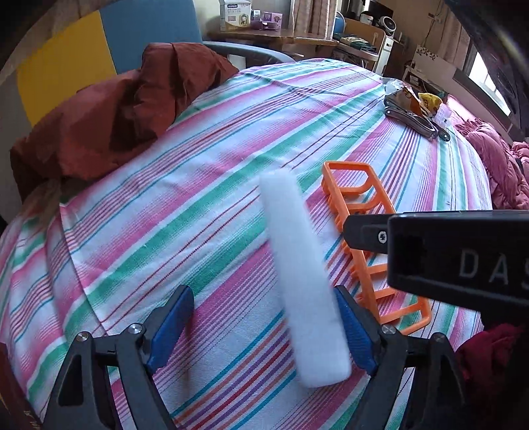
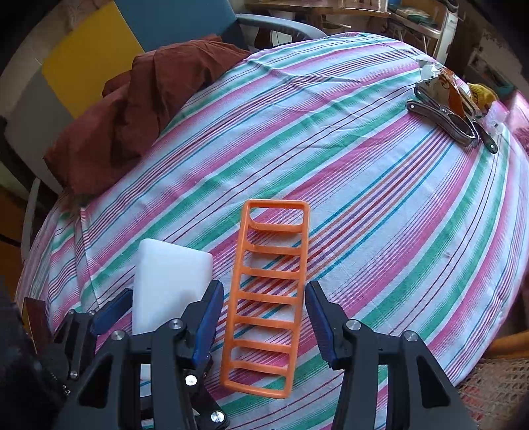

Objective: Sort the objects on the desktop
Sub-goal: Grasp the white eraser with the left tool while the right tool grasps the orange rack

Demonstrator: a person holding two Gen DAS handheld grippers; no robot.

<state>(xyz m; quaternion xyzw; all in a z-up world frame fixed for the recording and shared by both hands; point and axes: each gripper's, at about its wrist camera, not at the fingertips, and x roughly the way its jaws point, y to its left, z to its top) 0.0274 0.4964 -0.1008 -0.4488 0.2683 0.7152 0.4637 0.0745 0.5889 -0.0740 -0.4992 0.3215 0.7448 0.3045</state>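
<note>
A white foam block [image 1: 302, 274] stands on edge on the striped tablecloth, between the wide-open blue fingers of my left gripper [image 1: 264, 330]; it leans against the right pad [image 1: 355, 334], the left pad is apart. It also shows in the right wrist view [image 2: 167, 284]. An orange ladder-shaped plastic rack [image 2: 269, 294] lies flat to its right, also seen in the left wrist view [image 1: 363, 211]. My right gripper [image 2: 264, 327] is open, hovering over the rack's near end with a finger on either side.
A dark red cloth [image 1: 109, 119] is heaped at the table's far left. Folding tools and snack packets [image 2: 456, 109] lie at the far right. A blue chair [image 1: 148, 29] stands behind the table. The right gripper's black body [image 1: 456, 258] crosses the left wrist view.
</note>
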